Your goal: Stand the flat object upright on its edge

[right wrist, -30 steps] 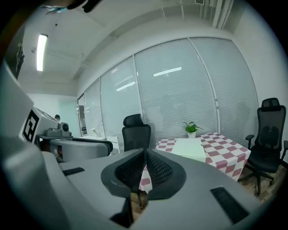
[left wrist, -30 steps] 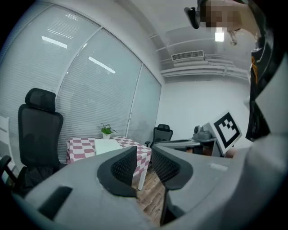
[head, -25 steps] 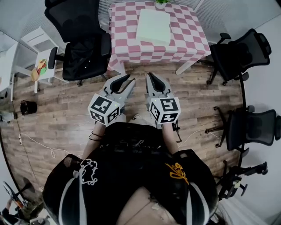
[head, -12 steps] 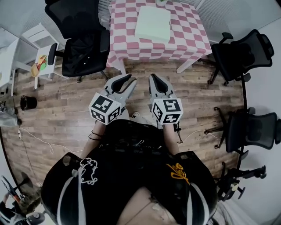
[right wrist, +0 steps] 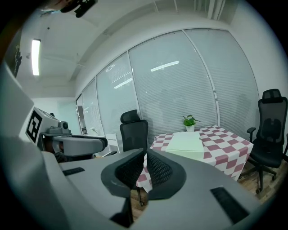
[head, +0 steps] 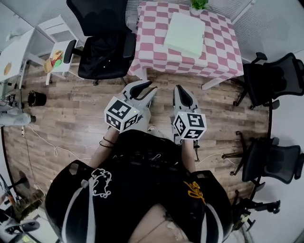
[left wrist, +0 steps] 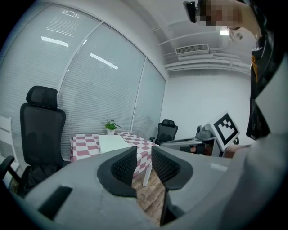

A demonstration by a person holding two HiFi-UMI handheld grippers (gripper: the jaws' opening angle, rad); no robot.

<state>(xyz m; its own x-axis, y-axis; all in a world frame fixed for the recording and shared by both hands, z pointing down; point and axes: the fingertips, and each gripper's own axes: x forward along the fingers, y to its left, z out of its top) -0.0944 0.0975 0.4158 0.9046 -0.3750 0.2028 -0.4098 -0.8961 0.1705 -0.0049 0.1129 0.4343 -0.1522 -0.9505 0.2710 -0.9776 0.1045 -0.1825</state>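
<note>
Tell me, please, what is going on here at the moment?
A person stands on the wooden floor, short of the table with the checkered cloth, holding a tool in each hand. The left tool and the right tool are both shut and empty, pointing towards the table. The pale flat object lies flat on the tabletop near a small potted plant. Nothing has been picked up or stood on edge yet.

Head camera looks steeply down over my lap. Pale green flat rectangular slab [head: 185,34] lies flat on pink-and-white checked table [head: 223,47]; small green potted plant [head: 198,4] at far edge. I hold left gripper [head: 148,88] and right gripper [head: 183,91] over brown wooden plank floor [head: 71,123], short of table, jaws closed, empty. Black mesh office chair [head: 102,47] beside table, on left.
</note>
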